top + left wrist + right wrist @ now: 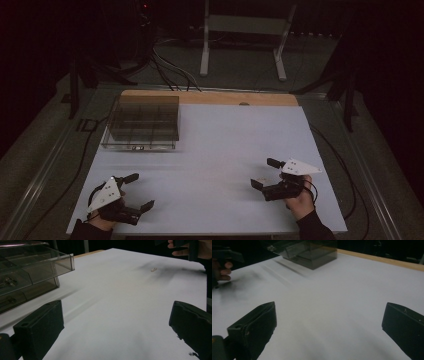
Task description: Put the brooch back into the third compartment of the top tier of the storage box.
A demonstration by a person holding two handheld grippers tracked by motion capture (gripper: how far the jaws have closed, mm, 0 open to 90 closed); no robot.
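Both claws are gaping wide and carrying nothing: the left claw [141,191] and right claw [265,172] are hovering low over the white worktop [220,145]. A tiny part [153,269] is lying by the right claw (easily nudged away). The clear box [142,122] is sitting far left.

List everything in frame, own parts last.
clear smoky plastic compartment box: 1, transparent grey, far left of the table
small pale piece: 1, whitish, on the table near the right gripper; too small to identify
white table top: 1, white with a wooden far edge
white metal stand: 1, on the floor beyond the table
black cables: several, on the floor behind the table
left gripper: 1, black, near left, jaws open
right gripper: 1, black, near right, jaws open
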